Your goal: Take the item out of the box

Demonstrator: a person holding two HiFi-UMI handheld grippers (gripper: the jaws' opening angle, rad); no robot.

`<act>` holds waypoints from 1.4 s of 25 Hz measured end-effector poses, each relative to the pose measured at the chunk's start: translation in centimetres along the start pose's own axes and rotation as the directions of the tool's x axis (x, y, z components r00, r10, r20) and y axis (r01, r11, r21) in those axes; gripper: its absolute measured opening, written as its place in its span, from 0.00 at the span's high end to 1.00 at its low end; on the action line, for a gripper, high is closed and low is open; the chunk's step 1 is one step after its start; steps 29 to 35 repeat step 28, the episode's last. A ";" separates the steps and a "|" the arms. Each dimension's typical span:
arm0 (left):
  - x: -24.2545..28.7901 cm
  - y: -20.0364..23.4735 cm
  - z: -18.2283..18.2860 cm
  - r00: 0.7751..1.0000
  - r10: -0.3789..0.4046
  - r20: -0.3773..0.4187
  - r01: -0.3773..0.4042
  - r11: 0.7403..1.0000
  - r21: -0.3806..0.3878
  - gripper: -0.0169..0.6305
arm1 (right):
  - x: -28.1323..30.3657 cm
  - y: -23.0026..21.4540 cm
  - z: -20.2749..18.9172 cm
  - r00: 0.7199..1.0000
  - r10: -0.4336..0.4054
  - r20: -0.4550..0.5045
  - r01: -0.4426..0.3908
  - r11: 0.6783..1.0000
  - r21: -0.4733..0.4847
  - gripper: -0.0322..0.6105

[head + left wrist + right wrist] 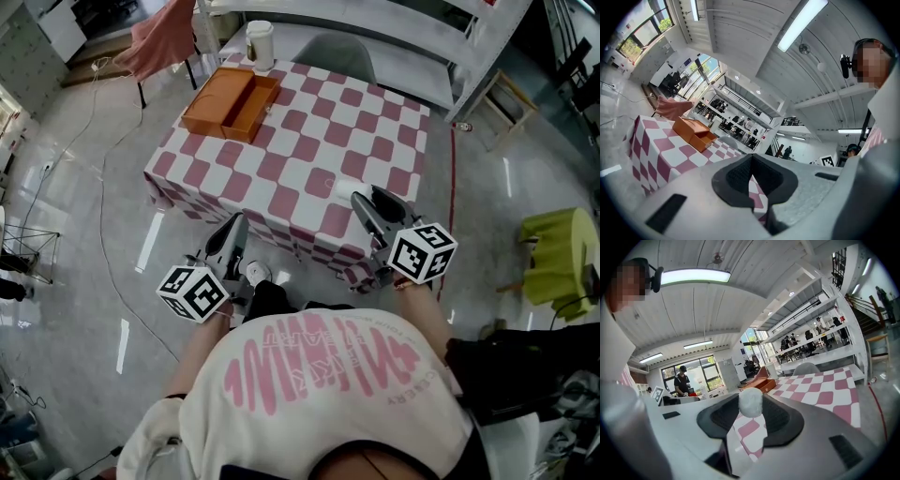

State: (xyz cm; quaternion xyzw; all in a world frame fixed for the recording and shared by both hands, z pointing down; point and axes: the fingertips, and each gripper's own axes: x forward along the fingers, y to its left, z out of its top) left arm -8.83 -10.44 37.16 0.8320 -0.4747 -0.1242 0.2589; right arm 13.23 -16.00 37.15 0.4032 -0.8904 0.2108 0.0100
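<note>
An orange box (230, 103) lies open at the far left corner of the pink-and-white checked table (309, 159); its inside shows nothing but orange. It also appears as the orange box (693, 133) and the orange box (759, 383) far ahead of both grippers. My right gripper (373, 202) hovers over the table's near right edge, shut on a small white fluffy ball (751, 404) pinched at the tips of the right gripper (751, 399). My left gripper (237, 225) hangs short of the table's near edge. The left gripper (751, 157) has its tips together and holds nothing.
A white cup (260, 44) stands behind the box, and a grey chair (337, 56) sits at the table's far side. A pink cloth (155, 42) drapes a chair at the left. A yellow-green stool (562, 253) is at the right. White shelving (469, 37) runs along the back.
</note>
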 end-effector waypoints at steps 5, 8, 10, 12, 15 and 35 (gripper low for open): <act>0.5 -0.2 -0.6 1.000 -0.011 -0.011 0.011 1.000 -0.002 0.96 | -0.4 -0.6 -0.4 1.000 -0.007 0.001 0.007 1.000 -0.009 0.71; 0.6 -0.3 -0.4 1.000 -0.009 -0.009 0.009 1.000 -0.002 0.96 | -0.7 -1.0 -0.3 1.000 -0.014 0.001 0.014 1.000 -0.010 0.71; 0.7 -0.3 -0.2 1.000 -0.007 -0.008 0.008 1.000 0.001 0.96 | -0.8 -1.4 -0.3 1.000 -0.023 0.001 0.023 1.000 -0.007 0.71; 1.0 -0.2 -0.1 1.000 -0.006 -0.009 0.006 1.000 0.005 0.96 | -0.8 -1.9 -0.2 1.000 -0.029 0.004 0.029 1.000 -0.005 0.71; 1.2 -0.1 0.0 1.000 0.000 -0.007 0.000 1.000 0.003 0.96 | -0.6 -2.1 0.0 1.000 -0.028 0.004 0.028 1.000 -0.007 0.71; 1.5 -0.4 1.3 1.000 -0.009 0.015 0.009 1.000 0.008 0.96 | -0.3 -2.2 0.8 1.000 -0.024 0.012 0.024 1.000 -0.018 0.71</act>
